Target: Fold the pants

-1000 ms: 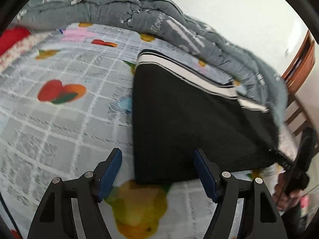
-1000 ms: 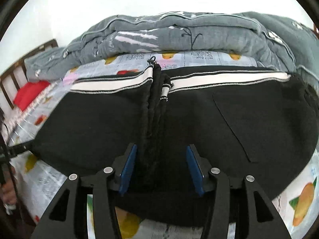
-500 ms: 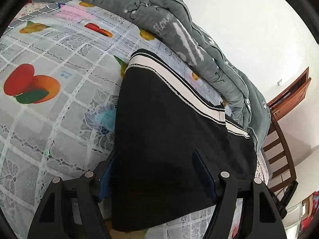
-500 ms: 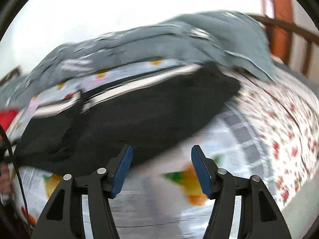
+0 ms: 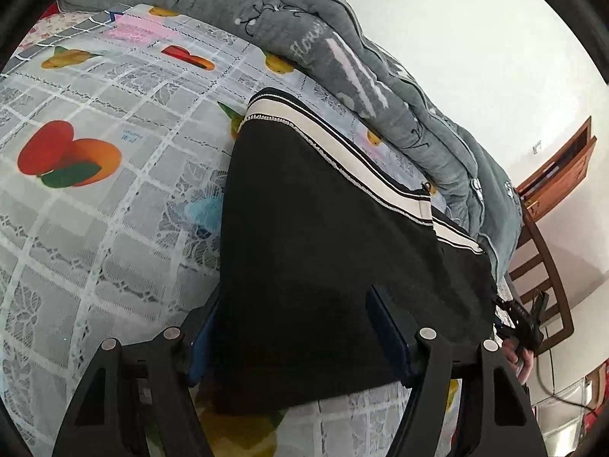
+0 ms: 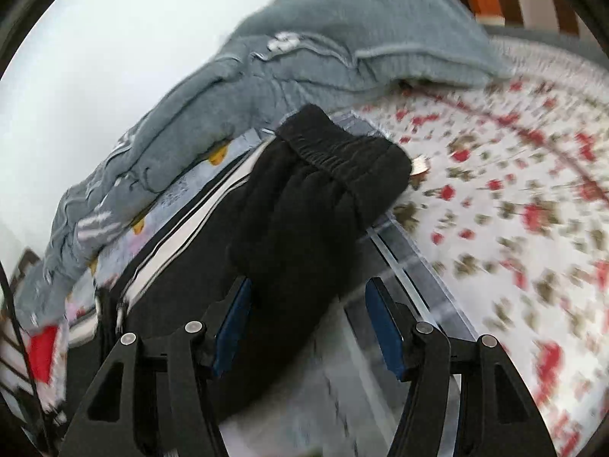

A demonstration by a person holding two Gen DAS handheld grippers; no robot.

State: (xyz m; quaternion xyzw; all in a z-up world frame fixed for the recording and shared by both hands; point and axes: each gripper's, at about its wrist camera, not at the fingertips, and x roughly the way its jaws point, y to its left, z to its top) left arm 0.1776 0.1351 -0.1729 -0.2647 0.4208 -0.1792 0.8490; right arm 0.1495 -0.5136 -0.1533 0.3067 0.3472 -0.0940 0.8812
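Note:
Black pants with a white side stripe lie folded on the fruit-print bed sheet. My left gripper is open, its blue pads on either side of the pants' near corner, low over the cloth. In the right wrist view the pants' elastic waistband end bulges up at the sheet's edge. My right gripper is open; the pants' end lies between its pads. That view is motion-blurred.
A rolled grey quilt runs along the far side of the pants, also in the right wrist view. A red-flower sheet lies to the right. A wooden bed frame and the other hand's gripper show at right.
My left gripper moved forward over the pants' corner. My right gripper let go of the middle fold, opened and swung right to the waistband end.

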